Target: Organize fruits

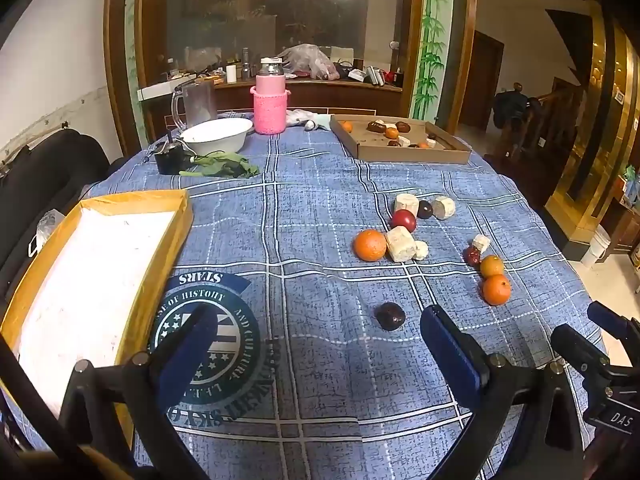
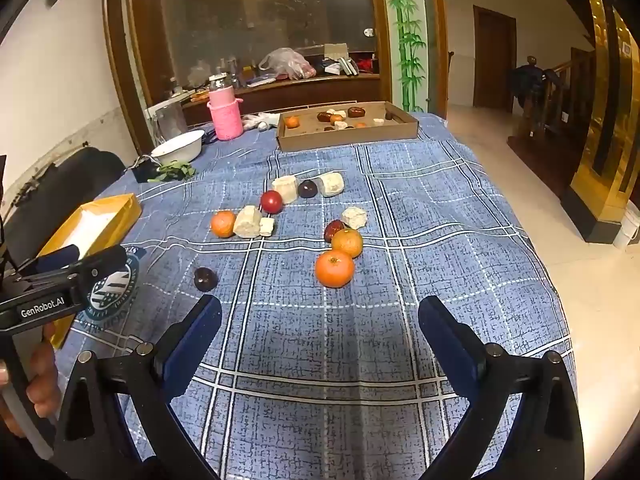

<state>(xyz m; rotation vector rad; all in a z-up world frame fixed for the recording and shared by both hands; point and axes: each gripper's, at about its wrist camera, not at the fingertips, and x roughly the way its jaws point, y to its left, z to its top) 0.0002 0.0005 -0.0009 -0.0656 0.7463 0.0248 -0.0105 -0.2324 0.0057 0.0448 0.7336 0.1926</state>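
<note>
Loose fruit lies on the blue checked tablecloth (image 1: 320, 208): oranges (image 2: 335, 268), a red fruit (image 2: 271, 201), dark plums (image 2: 205, 279) and pale chunks (image 2: 247, 222). A dark plum (image 1: 390, 316) lies just ahead of my left gripper (image 1: 320, 336), which is open and empty. My right gripper (image 2: 320, 320) is open and empty, a little short of the nearest orange. A yellow-rimmed white tray (image 1: 100, 260) lies at the left. A brown cardboard tray (image 2: 400, 130) at the far side holds several fruits.
A pink bottle (image 1: 270, 100), a white bowl (image 1: 216, 136), a clear jug (image 1: 196, 104) and green leaves (image 1: 224, 164) stand at the far left of the table. A black chair (image 1: 44, 176) is at the left. The table edge drops off to the right.
</note>
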